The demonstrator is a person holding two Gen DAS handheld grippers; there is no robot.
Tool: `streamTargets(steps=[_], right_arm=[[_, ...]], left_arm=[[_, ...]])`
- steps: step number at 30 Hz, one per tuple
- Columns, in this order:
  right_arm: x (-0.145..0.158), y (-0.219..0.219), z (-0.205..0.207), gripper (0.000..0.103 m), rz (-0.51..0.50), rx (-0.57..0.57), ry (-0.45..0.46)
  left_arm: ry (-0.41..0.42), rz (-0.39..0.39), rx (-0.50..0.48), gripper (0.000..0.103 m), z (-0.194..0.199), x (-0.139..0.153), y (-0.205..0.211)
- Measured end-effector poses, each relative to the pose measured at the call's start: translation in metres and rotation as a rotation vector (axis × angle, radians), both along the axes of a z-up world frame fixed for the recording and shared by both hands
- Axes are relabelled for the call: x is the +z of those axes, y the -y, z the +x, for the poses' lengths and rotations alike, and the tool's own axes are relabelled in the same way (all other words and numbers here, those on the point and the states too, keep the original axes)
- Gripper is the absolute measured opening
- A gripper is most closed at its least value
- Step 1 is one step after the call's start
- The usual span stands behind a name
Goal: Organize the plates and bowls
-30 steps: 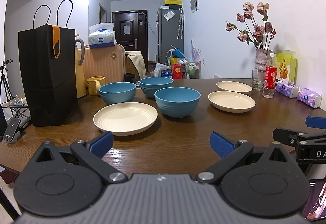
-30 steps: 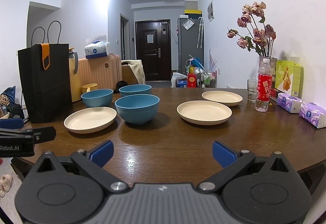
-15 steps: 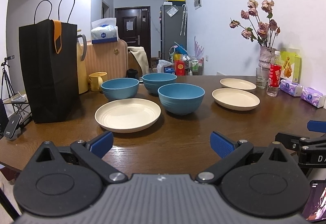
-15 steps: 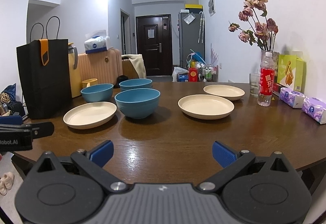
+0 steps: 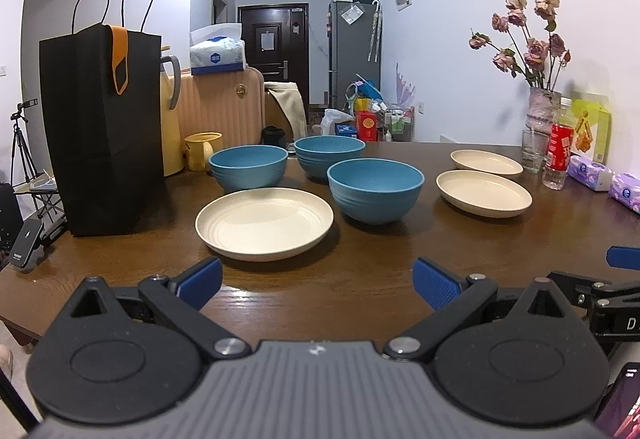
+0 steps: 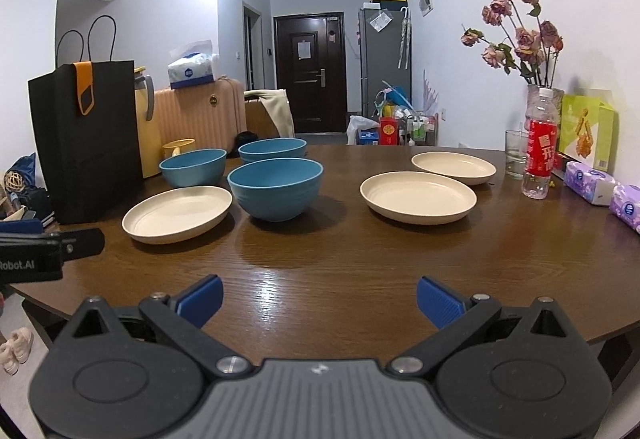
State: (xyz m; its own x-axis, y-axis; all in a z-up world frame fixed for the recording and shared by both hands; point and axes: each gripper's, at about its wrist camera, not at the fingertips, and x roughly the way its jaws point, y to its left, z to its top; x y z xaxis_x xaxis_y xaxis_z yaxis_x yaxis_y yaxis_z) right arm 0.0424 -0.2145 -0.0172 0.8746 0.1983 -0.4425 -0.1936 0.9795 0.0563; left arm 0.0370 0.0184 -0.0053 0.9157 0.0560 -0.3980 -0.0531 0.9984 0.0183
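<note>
Three blue bowls stand on the brown wooden table (image 5: 360, 279): a near one (image 5: 375, 189), one at the left (image 5: 248, 169) and one behind (image 5: 330, 153). A cream plate (image 5: 264, 223) lies in front of the left bowl; two more cream plates (image 5: 483, 193) (image 5: 486, 162) lie to the right. In the right wrist view the near bowl (image 6: 275, 188) sits between the left plate (image 6: 177, 213) and the two right plates (image 6: 418, 197) (image 6: 454, 167). My left gripper (image 5: 318, 281) and my right gripper (image 6: 319, 299) hover open over the table's near edge, both empty.
A black paper bag (image 5: 100, 127) stands at the table's left, with a yellow jug (image 5: 170, 119) and yellow mug (image 5: 202, 156) behind it. At the right are a vase of dried roses (image 6: 536, 95), a glass (image 6: 516, 155), a red-label bottle (image 6: 540, 155) and tissue packs (image 6: 590, 182).
Both grippers have moved slightly forward and lower toward the table; the dishes look a little nearer. Nothing on the table has moved and both grippers stay open.
</note>
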Motion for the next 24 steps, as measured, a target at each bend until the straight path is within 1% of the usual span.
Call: streamTargets(steps=[10,20,24], right_arm=[[0.000,-0.015,0.034,0.103,0.005,0.046,-0.023],[0.005,-0.039,0.077,0.103,0.002,0.103,-0.070],[0.008,-0.054,0.097,0.103,-0.023,0.134,-0.082]], left_arm=[[0.002,0.001,0.047,0.103,0.025,0.005,-0.018],[-0.027,0.001,0.111,0.103,0.056,0.012,-0.048],[-0.050,-0.010,0.142,0.103,0.071,0.014,-0.065]])
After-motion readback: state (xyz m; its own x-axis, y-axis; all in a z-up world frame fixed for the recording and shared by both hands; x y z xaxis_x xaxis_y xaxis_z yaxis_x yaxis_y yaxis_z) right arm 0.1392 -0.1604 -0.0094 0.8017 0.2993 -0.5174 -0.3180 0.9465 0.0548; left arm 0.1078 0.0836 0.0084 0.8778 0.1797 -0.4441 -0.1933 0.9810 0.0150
